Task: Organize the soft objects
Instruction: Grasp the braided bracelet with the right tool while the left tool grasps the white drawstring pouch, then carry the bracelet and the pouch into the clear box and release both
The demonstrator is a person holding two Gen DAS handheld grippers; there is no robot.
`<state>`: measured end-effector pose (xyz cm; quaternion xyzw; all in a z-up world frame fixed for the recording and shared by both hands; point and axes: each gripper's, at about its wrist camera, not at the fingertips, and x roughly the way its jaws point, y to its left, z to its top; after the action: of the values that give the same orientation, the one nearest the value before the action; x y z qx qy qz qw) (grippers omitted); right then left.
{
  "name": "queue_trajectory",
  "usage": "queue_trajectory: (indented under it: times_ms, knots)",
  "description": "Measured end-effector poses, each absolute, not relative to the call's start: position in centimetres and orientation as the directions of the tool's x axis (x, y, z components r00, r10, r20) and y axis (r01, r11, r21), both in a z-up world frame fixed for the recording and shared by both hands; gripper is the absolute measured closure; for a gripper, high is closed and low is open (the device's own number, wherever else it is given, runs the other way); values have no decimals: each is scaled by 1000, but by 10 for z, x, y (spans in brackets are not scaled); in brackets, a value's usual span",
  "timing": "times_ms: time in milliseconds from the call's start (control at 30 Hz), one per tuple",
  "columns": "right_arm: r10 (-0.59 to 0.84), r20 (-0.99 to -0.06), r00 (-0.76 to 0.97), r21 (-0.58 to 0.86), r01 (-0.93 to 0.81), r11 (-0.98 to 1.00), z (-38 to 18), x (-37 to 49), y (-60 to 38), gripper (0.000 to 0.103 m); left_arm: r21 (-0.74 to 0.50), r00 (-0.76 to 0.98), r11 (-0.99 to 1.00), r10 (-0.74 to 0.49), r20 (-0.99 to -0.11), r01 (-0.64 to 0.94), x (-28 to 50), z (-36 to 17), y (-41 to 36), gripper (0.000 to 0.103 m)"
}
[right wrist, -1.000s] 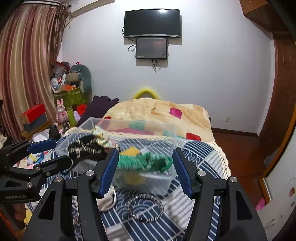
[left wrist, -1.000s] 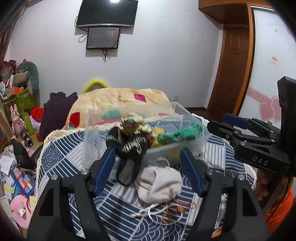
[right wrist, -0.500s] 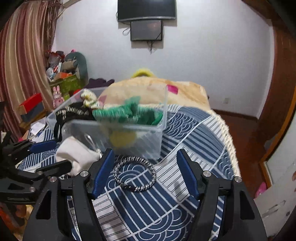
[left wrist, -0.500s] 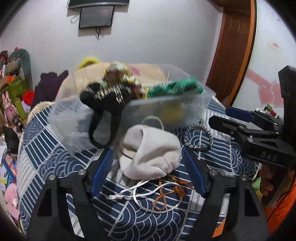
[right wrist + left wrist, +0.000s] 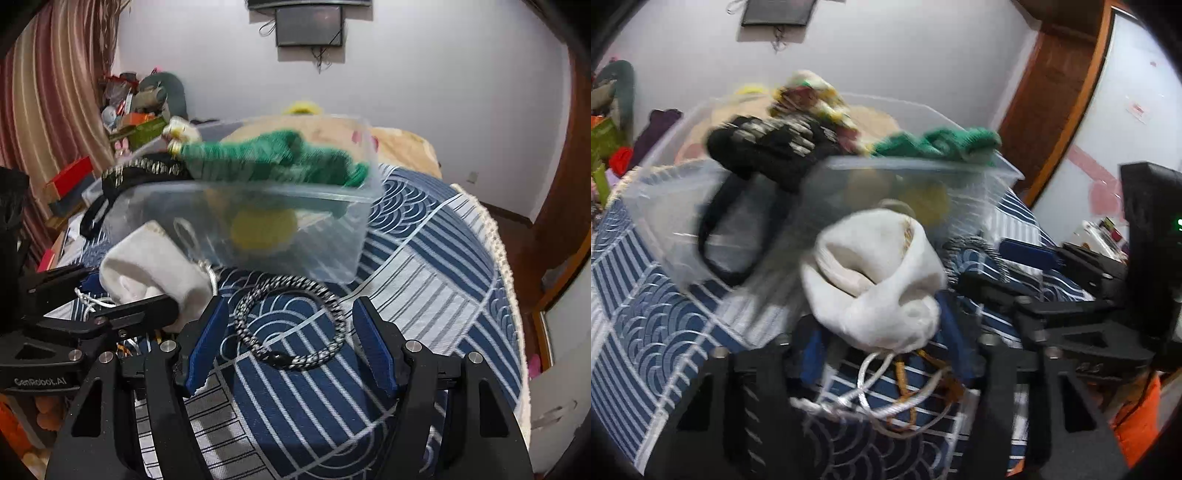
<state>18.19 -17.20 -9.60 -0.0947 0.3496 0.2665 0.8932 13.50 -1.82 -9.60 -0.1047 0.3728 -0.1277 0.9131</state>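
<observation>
My left tongs (image 5: 879, 339) are clenched on the white cloth pouch (image 5: 875, 280), gripping it low, near its drawstring end. The pouch's white cord (image 5: 886, 398) and orange cord (image 5: 905, 373) trail in loops onto the blue patterned bedspread (image 5: 657, 332) just in front of these tongs. The frame is blurred, so I cannot tell whether the pouch touches the bedspread.

My right tongs (image 5: 288, 343) are released, jaws spread wide, hovering over the black-and-white braided bracelet (image 5: 291, 325). The bracelet lies flat on the bedspread between the two blue pads (image 5: 373, 350), touching neither.

The clear plastic bin (image 5: 332, 236) stands on the bed just beyond the bracelet and the pouch. A green knitted item (image 5: 273, 158) drapes over its near rim. A black studded item (image 5: 768, 144) hangs over the rim at the left corner. A yellow object (image 5: 262, 229) shows through the wall.
</observation>
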Motion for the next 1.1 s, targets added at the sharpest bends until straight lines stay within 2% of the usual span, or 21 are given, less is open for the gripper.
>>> queue_trajectory:
  times_ms: [133, 267, 367, 633, 700, 1100]
  knots:
    - [383, -693, 611, -20, -547, 837, -102, 182, -165, 37, -233, 710, 958, -282, -646, 169, 131, -94, -30, 63]
    - [385, -695, 607, -13, -546, 838, -101, 183, -166, 37, -240, 714, 957, -284, -640, 165, 128, -93, -32, 68]
    - [389, -687, 614, 1, -534, 845, -100, 185, -170, 48, -240, 719, 957, -281, -636, 162, 126, -91, -32, 70]
    - [406, -679, 612, 23, -535, 845, -97, 189, -175, 87, -204, 743, 965, -259, -617, 167, 105, -80, -32, 74]
    - [408, -676, 613, 25, -535, 844, -97, 188, -177, 91, -200, 752, 965, -258, -606, 170, 99, -75, -32, 74]
    - [432, -613, 661, -1, -548, 837, -75, 165, -185, 92, -204, 819, 965, -249, -517, 165, 56, -35, -12, 74]
